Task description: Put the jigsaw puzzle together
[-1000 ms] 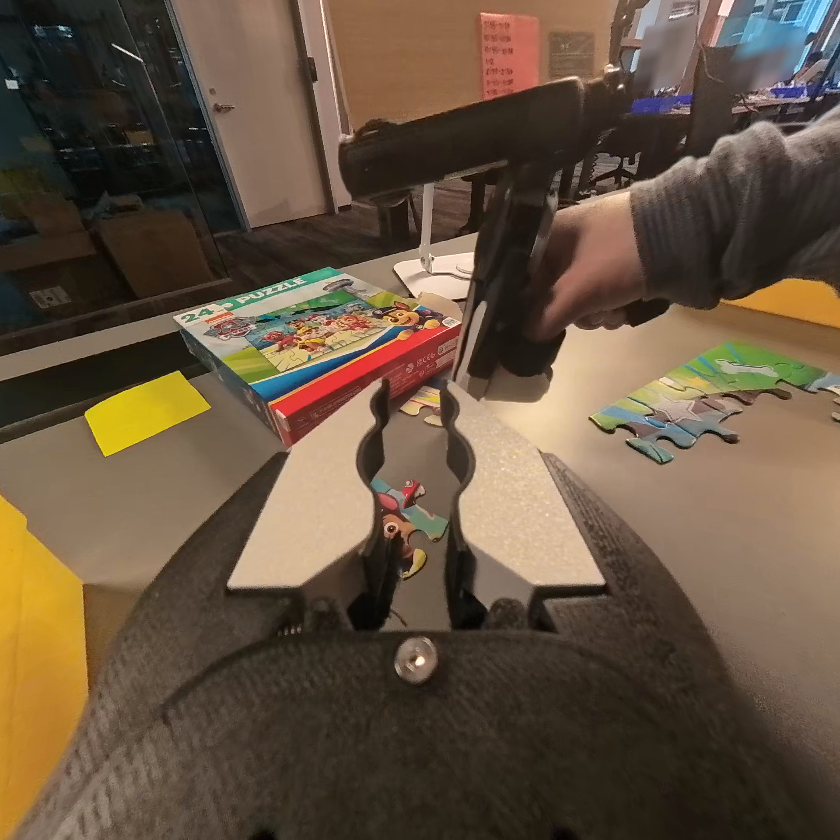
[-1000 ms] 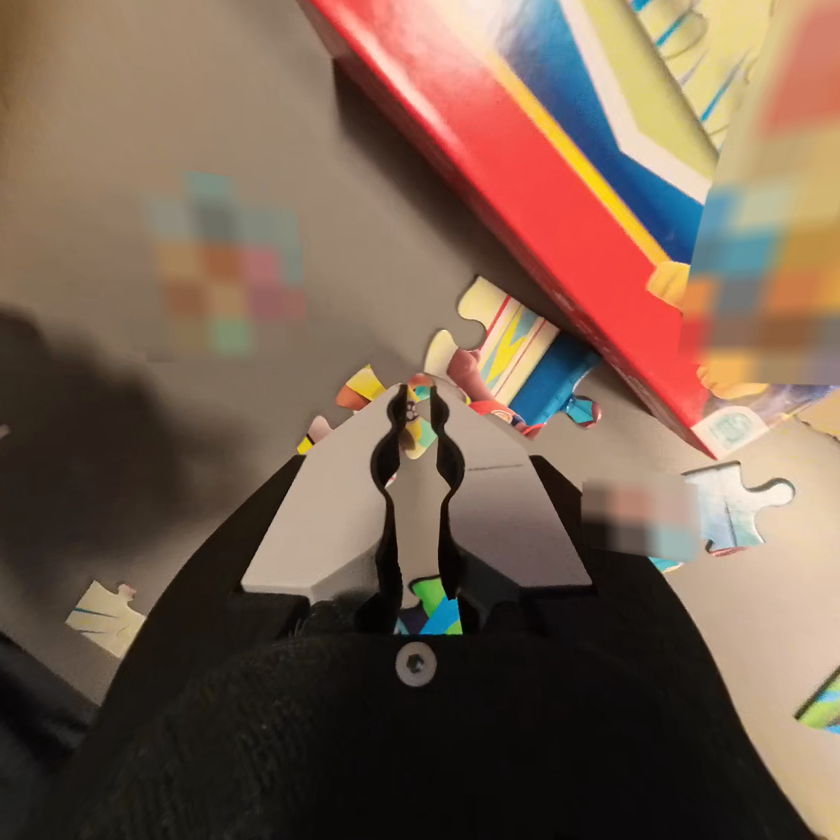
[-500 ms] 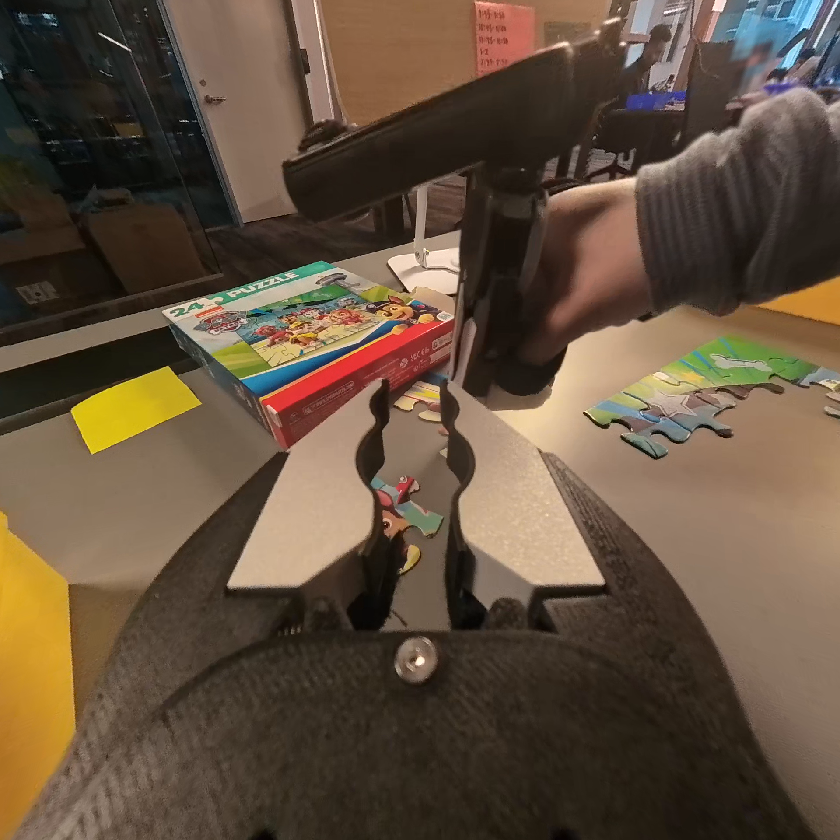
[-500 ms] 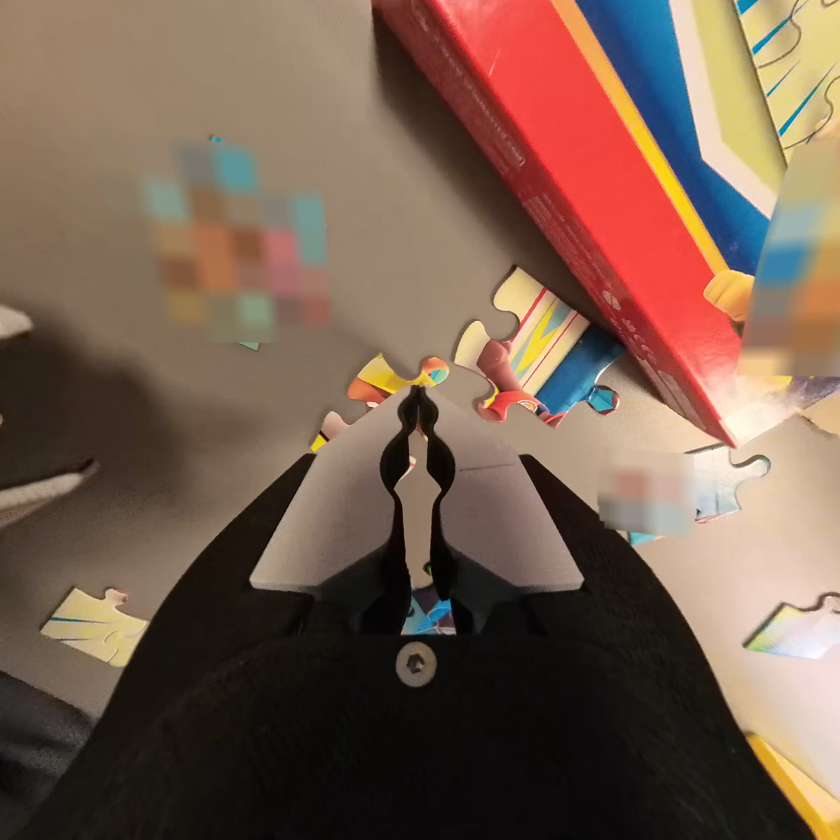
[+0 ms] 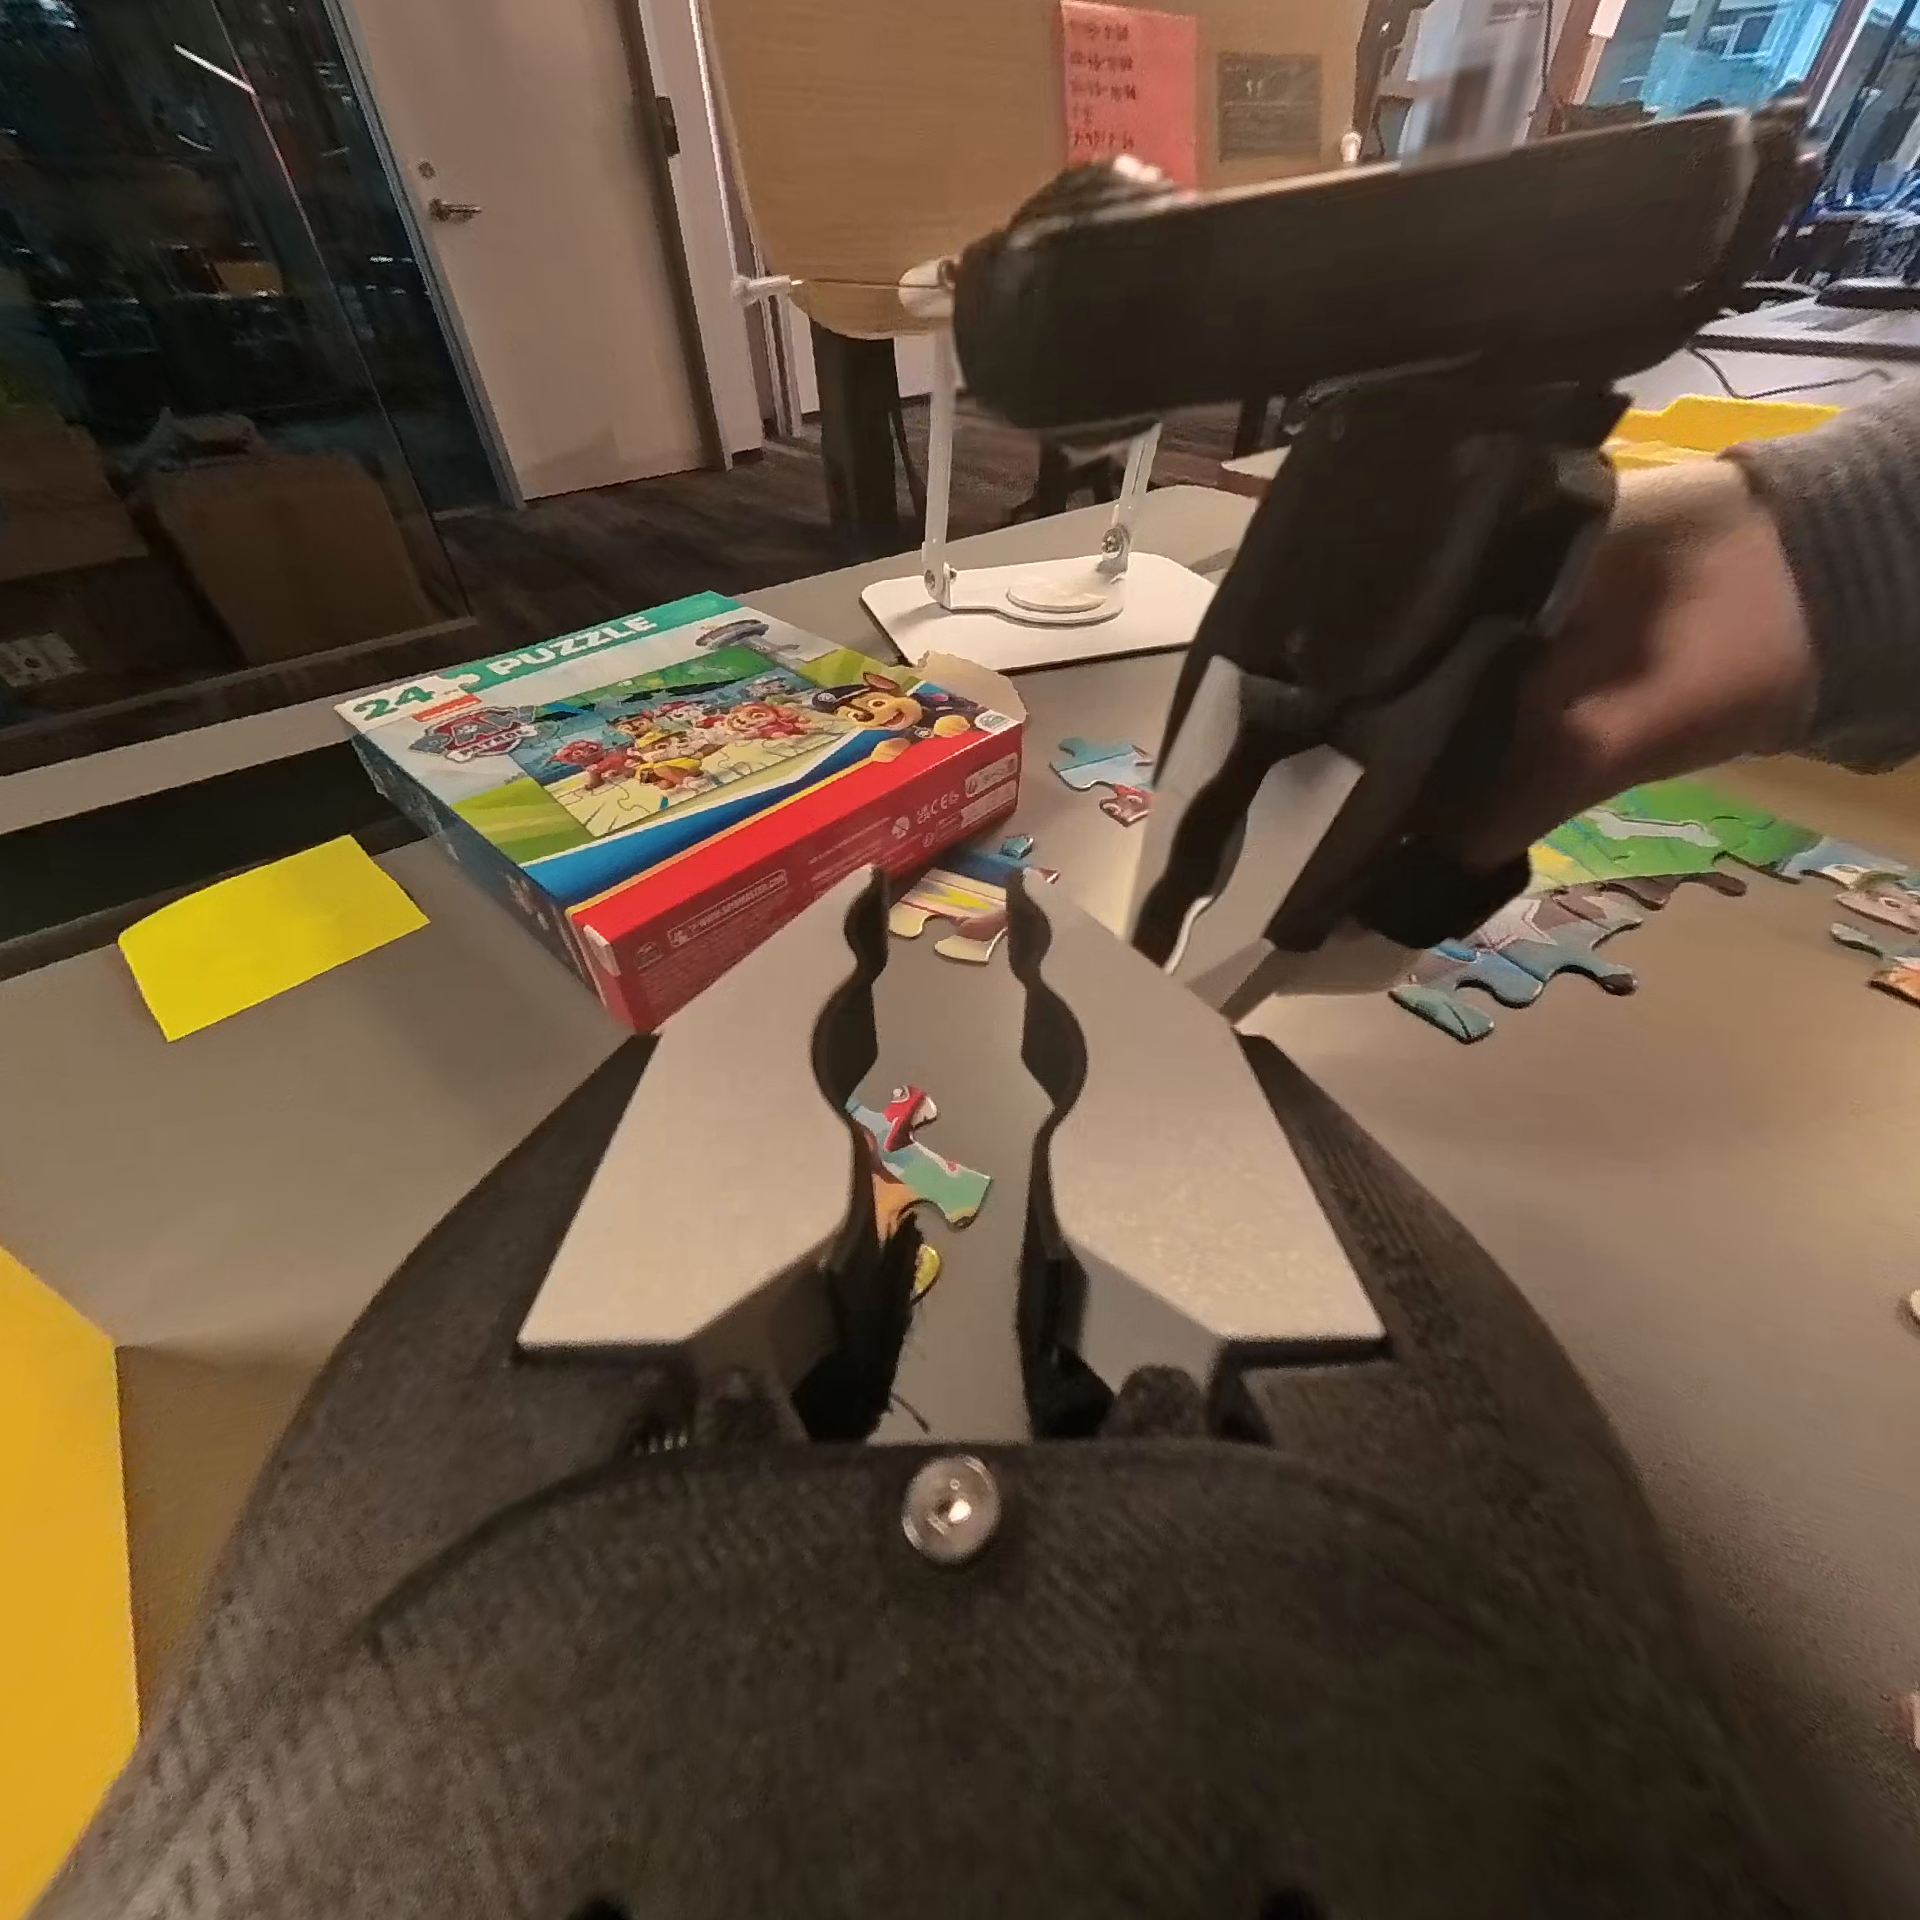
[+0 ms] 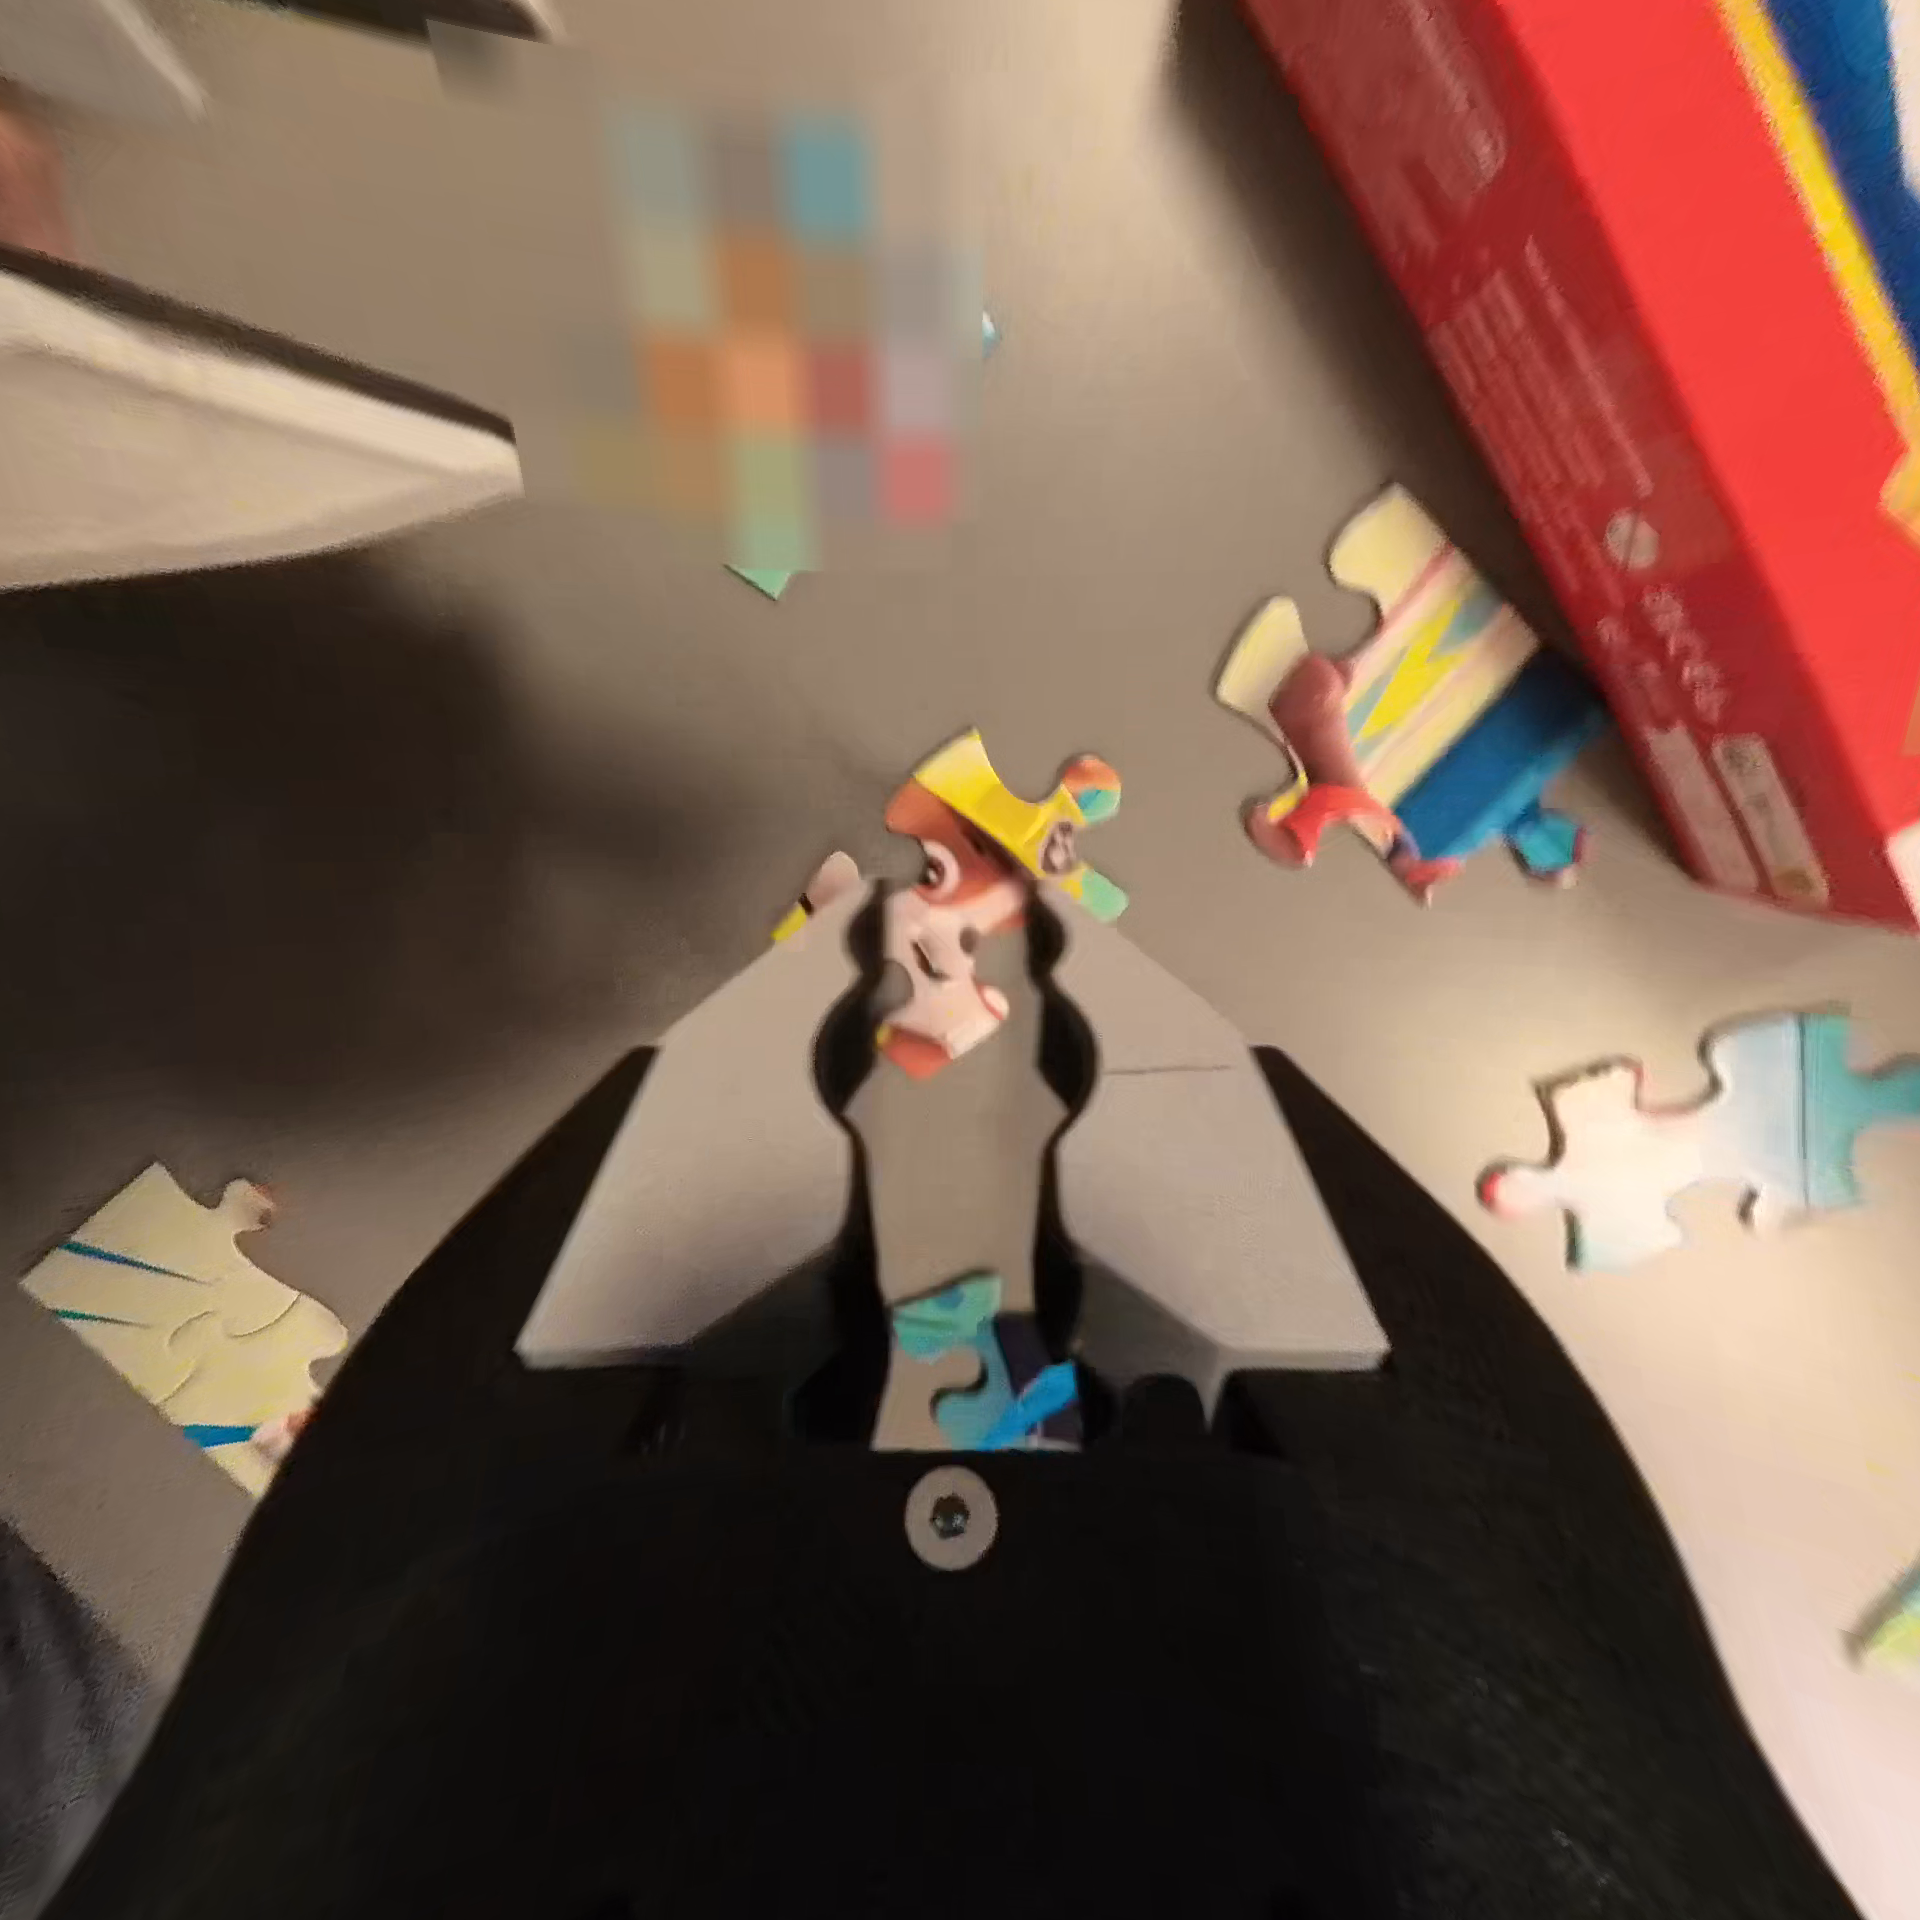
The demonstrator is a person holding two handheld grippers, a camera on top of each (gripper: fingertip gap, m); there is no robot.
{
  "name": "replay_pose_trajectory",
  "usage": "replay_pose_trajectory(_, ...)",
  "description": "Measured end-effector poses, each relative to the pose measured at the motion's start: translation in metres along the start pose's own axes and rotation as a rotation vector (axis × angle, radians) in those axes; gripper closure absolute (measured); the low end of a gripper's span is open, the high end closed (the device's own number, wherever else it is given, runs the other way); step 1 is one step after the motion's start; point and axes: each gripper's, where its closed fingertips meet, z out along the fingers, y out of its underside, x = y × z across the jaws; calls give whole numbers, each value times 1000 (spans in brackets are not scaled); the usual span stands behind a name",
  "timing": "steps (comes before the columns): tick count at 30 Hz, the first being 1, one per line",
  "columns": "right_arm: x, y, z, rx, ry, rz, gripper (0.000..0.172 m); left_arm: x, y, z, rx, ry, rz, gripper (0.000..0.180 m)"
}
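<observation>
My left gripper (image 5: 943, 894) is open and empty, low over the grey table (image 5: 1558, 1247). A colourful puzzle piece (image 5: 914, 1153) lies flat on the table under the gap between its fingers. My right gripper (image 6: 951, 914) is open, pointing down at a puzzle piece showing a pup in a yellow hat (image 6: 987, 831). That piece lies on the table between and just beyond the fingertips, and the pads do not press on it. In the left wrist view the right gripper (image 5: 1205, 971) hangs just above the table, held by a hand in a grey sleeve (image 5: 1704, 644).
A red and blue puzzle box (image 5: 675, 790) (image 6: 1621, 364) lies at the left, with a blue and yellow piece (image 6: 1392, 707) against its side. Loose pieces lie around (image 6: 1725, 1132) (image 6: 177, 1309). A partly joined puzzle (image 5: 1558, 935) is at the right, a white stand base (image 5: 1039, 613) behind. Across from one pair of fingers to the other is roughly 10 cm.
My right gripper's jaws closed fully over the pup piece half a second ago and have opened again; the piece still lies on the table. The right gripper moved right. My left gripper held still.
</observation>
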Motion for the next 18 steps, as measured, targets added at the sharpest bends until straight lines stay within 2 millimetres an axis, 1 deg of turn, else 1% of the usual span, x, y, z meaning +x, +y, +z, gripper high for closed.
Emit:
replay_pose_trajectory(2,-10,-10,0,82,-67,-105,106,1,1,0,-4,2,4,159)
replay_pose_trajectory(4,-14,-4,1,75,-88,-299,95,1,1,0,-5,3,6,159)
replay_pose_trajectory(5,-13,1,1,57,-86,-392,95,1,1,0,-6,3,6,159)
replay_pose_trajectory(7,-7,9,4,8,-79,-479,97,1,0,0,-4,2,8,159)
replay_pose_trajectory(9,-3,12,5,-22,-106,-502,98,0,0,0,-7,-2,13,159)
replay_pose_trajectory(11,-3,9,5,-34,-135,-517,104,-1,1,0,-9,-5,15,159)
replay_pose_trajectory(13,0,8,5,-64,-126,-540,116,-2,1,0,-11,-4,12,159)
replay_pose_trajectory(15,0,8,5,-99,-116,-549,118,-2,2,0,-14,-3,10,159)
replay_pose_trajectory(16,0,8,5,-115,-109,-548,124,-3,2,0,-17,-2,9,159)
replay_pose_trajectory(17,1,9,4,-126,-98,-555,134,-3,3,0,-19,-1,8,159)
replay_pose_trajectory(18,0,10,4,-130,-94,-565,134,-1,3,1,-22,8,5,158)
